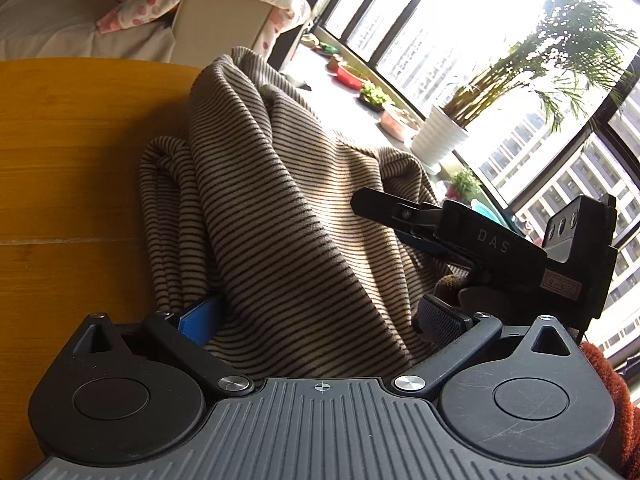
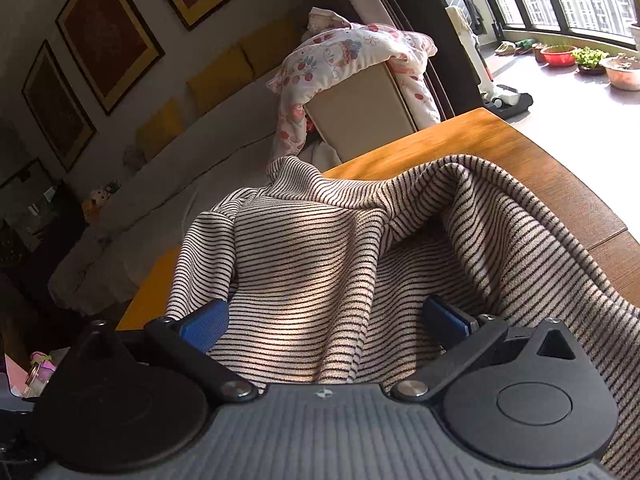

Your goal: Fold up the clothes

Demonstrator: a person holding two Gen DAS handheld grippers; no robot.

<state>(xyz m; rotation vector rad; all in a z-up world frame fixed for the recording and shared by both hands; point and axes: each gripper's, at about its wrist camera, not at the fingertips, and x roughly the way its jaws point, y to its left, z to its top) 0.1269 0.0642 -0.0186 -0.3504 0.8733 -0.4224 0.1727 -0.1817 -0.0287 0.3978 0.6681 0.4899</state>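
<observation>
Left wrist view looks along the left gripper (image 1: 316, 320), whose blue pads (image 1: 200, 322) stand wide apart with the striped garment (image 1: 280, 200) bunched thickly between them — whether the pads actually press the cloth cannot be told from here. The garment, beige with thin dark stripes, rises in a tall draped fold over the wooden table (image 1: 72, 160), with a rolled edge hanging at its left side. Just to the right, the right gripper (image 1: 364, 204) reaches in from the side, its black fingers narrowed against the cloth; a hand (image 1: 480, 292) grips it below, and a rust-coloured sleeve (image 1: 612, 380) shows at the edge. Behind stand a potted palm (image 1: 552, 60) in a white pot and a bright window. Right wrist view shows the right gripper's (image 2: 332, 324) blue pads (image 2: 204, 324) also set wide, the same striped garment (image 2: 320, 248) gathered between them and draping forward onto the table (image 2: 520, 152) — again the grip itself is not clear. Beyond the table, a floral quilt (image 2: 344, 56) lies over a beige chair back (image 2: 360, 108).
</observation>
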